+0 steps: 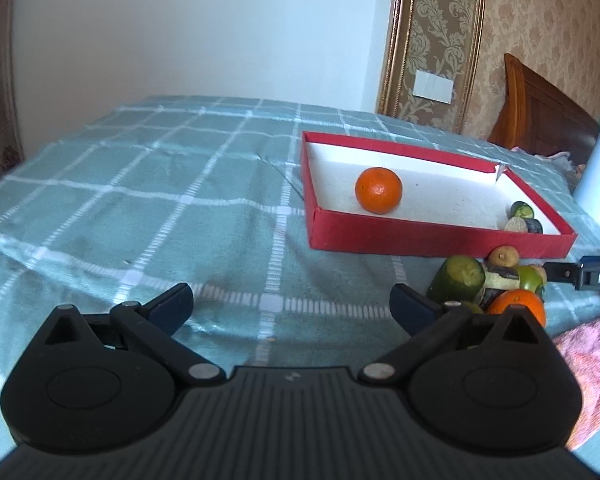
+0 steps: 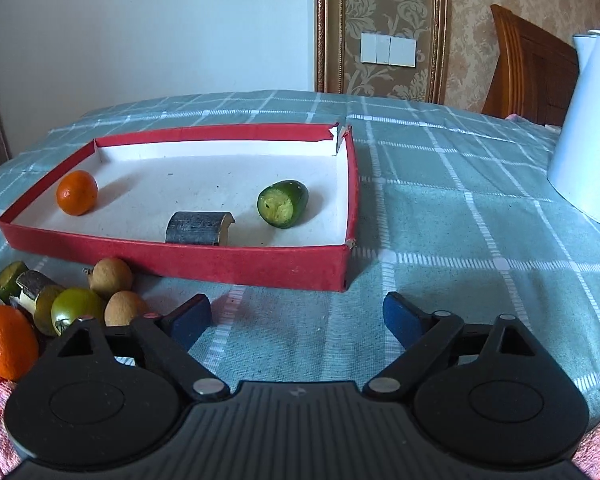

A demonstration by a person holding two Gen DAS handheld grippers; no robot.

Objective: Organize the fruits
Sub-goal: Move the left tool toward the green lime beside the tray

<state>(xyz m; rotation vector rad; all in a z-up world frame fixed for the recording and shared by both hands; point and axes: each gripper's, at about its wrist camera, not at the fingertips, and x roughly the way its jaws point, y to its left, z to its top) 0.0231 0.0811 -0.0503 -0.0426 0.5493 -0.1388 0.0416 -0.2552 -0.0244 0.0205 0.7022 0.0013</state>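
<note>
A red box point(image 2: 260, 268) with a white floor lies on the checked cloth. Inside it are an orange point(image 2: 77, 193), a dark cut piece point(image 2: 198, 229) and a green cucumber chunk point(image 2: 283, 203). The left wrist view shows the same red box point(image 1: 420, 236) with the orange point(image 1: 379, 190) in it. A heap of loose fruit rests in front of the box: an orange point(image 2: 8, 342), a green fruit point(image 2: 76, 308), two brown longans point(image 2: 112, 278) and cut pieces point(image 1: 462, 280). My right gripper point(image 2: 296, 318) stands open over bare cloth, right of the heap. My left gripper point(image 1: 292, 304) is open too, nothing between its fingers.
A white jug point(image 2: 588, 132) stands on the cloth at the right. A pink towel point(image 1: 588, 372) lies at the near edge beside the fruit heap. Behind the table are a wooden headboard point(image 2: 528, 68) and a wall. The right gripper's tip point(image 1: 588, 276) shows in the left wrist view.
</note>
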